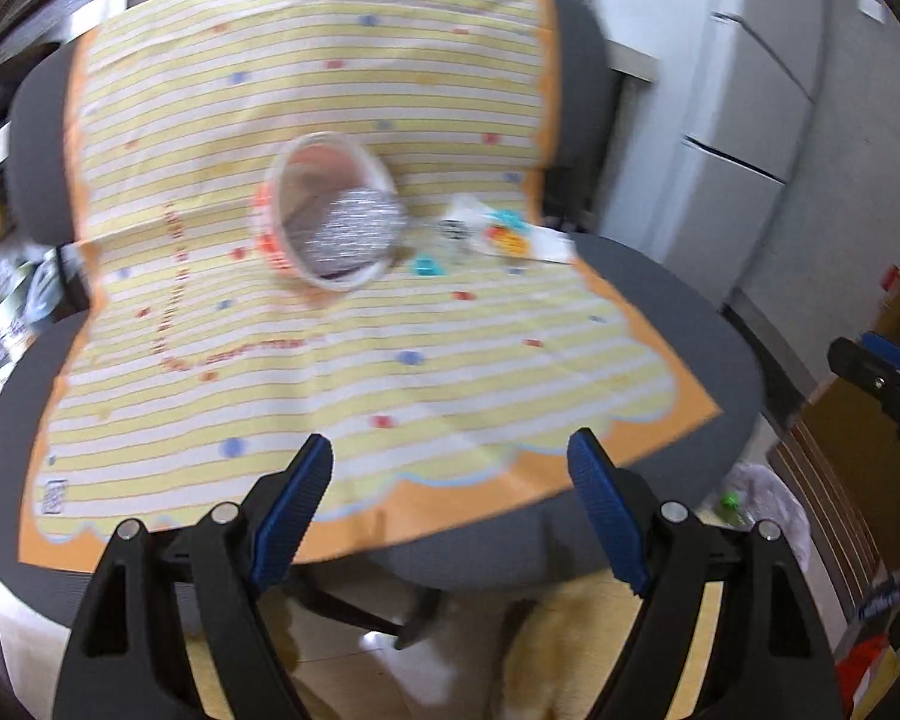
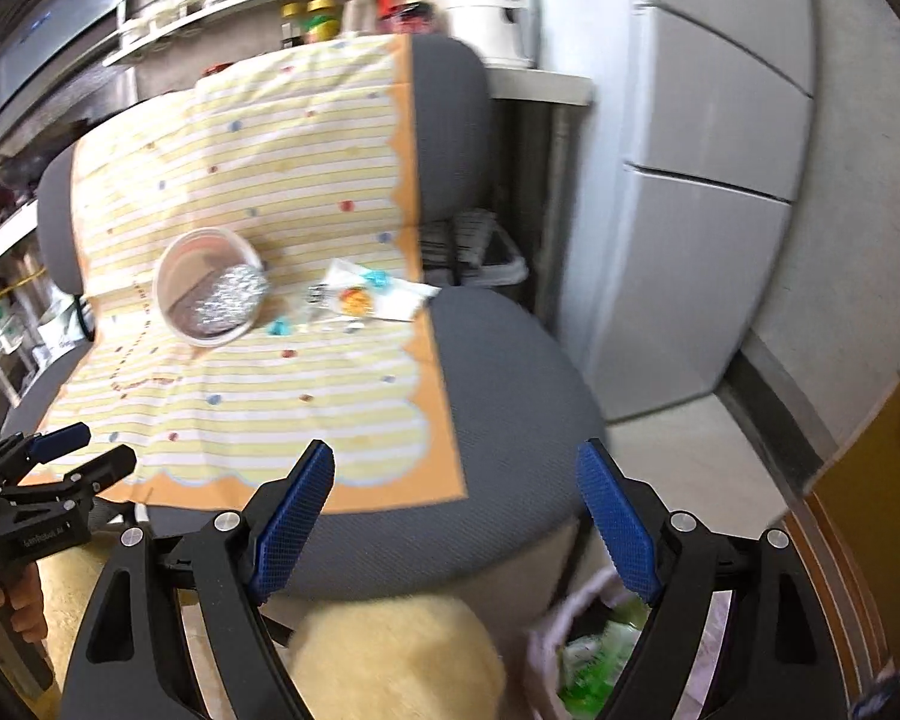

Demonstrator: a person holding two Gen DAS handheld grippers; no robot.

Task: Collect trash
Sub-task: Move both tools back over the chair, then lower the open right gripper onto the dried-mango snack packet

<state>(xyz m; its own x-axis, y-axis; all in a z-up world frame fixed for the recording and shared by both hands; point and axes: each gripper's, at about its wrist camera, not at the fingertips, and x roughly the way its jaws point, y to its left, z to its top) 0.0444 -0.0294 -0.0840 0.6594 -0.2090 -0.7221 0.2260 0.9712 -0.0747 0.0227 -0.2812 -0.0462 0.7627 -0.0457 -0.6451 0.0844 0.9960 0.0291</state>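
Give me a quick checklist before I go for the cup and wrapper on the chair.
1. Left gripper open and empty: ok.
2. Right gripper open and empty: ok.
3. Cup lies on its side on the striped cloth, mouth toward the grippers, foil ball inside: ok for a rim grab.
4. Wrapper lies flat beside the cup, apart from it: ok.
5. Trash bag on the floor below the right gripper, mouth open: ok.
6. Small turquoise bits near the wrapper, whether trash: cannot tell.
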